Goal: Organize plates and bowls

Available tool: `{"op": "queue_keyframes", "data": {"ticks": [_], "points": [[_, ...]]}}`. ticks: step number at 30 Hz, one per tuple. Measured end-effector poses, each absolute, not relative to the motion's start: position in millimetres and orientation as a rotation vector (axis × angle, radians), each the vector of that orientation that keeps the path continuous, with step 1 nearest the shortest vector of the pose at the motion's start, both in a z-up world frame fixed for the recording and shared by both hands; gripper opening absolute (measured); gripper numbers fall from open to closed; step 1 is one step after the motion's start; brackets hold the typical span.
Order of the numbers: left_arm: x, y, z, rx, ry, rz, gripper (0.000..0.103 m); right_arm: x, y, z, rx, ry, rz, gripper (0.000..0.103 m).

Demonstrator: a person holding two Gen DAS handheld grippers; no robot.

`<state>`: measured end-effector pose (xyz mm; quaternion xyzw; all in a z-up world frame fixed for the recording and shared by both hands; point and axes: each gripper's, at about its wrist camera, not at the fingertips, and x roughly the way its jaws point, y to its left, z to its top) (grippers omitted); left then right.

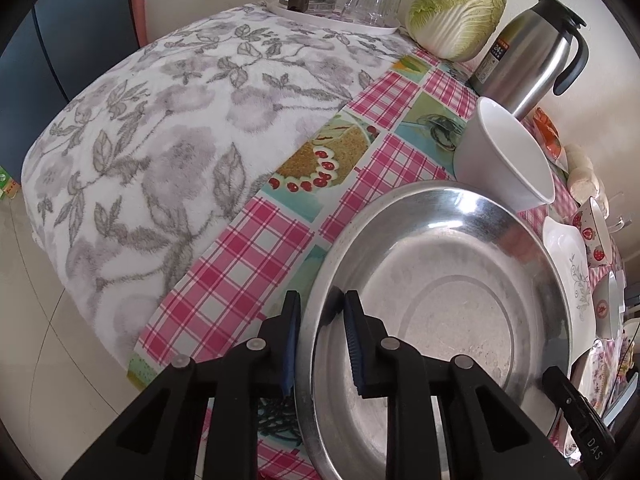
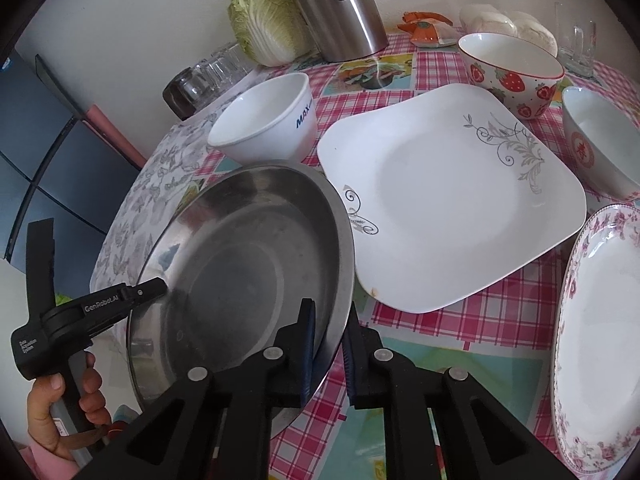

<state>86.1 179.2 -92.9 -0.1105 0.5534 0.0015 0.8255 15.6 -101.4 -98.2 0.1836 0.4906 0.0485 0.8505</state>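
Observation:
A round steel plate (image 1: 440,280) (image 2: 248,264) is held tilted above the checked tablecloth. My left gripper (image 1: 320,340) is shut on its left rim. My right gripper (image 2: 330,344) is shut on its right rim. The left gripper also shows in the right wrist view (image 2: 152,288) at the plate's far rim. A plain white bowl (image 1: 500,156) (image 2: 264,120) stands just behind the steel plate. A square white plate (image 2: 448,196) with grey scrollwork lies to its right. A strawberry bowl (image 2: 512,72), a red-medallion bowl (image 2: 600,144) and a pink-flowered plate (image 2: 600,340) sit further right.
A steel thermos jug (image 1: 528,52) (image 2: 340,8), a Chinese cabbage (image 1: 456,12) (image 2: 264,20) and a tray of glasses (image 1: 340,0) stand along the back wall. A grey flowered blanket (image 1: 160,140) covers the table's left part. Buns (image 2: 508,28) and a glass mug (image 2: 576,40) stand at the back right.

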Motion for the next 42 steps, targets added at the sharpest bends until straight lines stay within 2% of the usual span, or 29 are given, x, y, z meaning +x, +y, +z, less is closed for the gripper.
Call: {"op": "queue_keyframes", "data": {"ticks": [20, 34, 42], "points": [[69, 153, -39, -0.201, 1.116, 0.009, 0.023, -10, -128, -62, 0.411, 0.927, 0.156, 0.015], [68, 82, 1, -0.104, 1.077, -0.060, 0.023, -32, -188, -45, 0.495, 0.846, 0.075, 0.016], [74, 42, 5, -0.072, 1.088, -0.090, 0.023, -37, -227, -47, 0.563, 0.822, 0.033, 0.016]]}}
